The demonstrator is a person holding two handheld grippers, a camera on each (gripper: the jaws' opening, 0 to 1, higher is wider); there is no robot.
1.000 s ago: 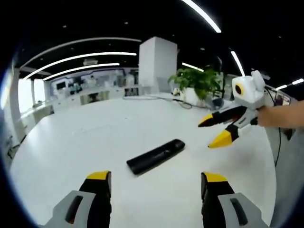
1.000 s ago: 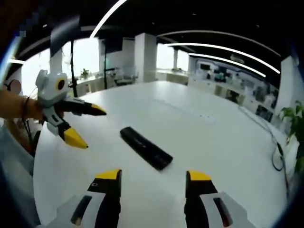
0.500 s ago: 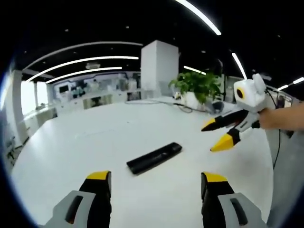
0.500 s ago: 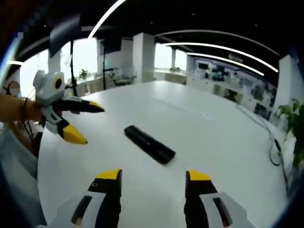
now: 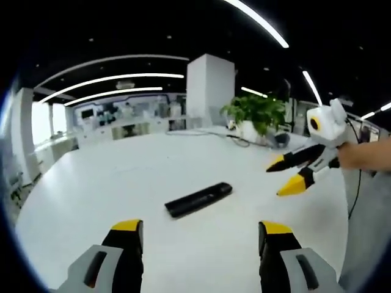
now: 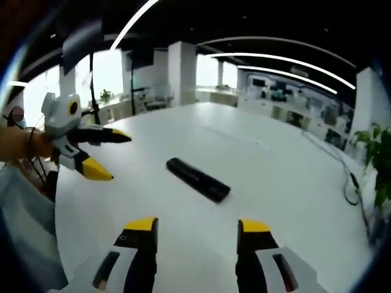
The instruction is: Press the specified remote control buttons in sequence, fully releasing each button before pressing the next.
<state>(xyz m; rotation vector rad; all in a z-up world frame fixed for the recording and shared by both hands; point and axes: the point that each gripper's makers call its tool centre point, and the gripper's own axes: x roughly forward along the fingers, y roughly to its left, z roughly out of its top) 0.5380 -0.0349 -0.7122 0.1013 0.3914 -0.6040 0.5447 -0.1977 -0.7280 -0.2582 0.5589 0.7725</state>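
Black remote control (image 5: 198, 199) (image 6: 198, 179) flat on white table (image 5: 91, 195) (image 6: 293, 183). Left gripper (image 5: 200, 235) (image 6: 105, 156), right gripper (image 6: 197, 232) (image 5: 285, 174): jaws wide, holding nothing, above table.

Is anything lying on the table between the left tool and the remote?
Nothing: in the left gripper view, only bare white table separates the open left tool from the black remote.

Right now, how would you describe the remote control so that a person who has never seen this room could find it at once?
Look at the large white round table in the middle of the open office. The remote control lies flat near its centre, ahead of both open grippers and touching neither. It is a long, slim black bar, the one dark thing on the white tabletop.
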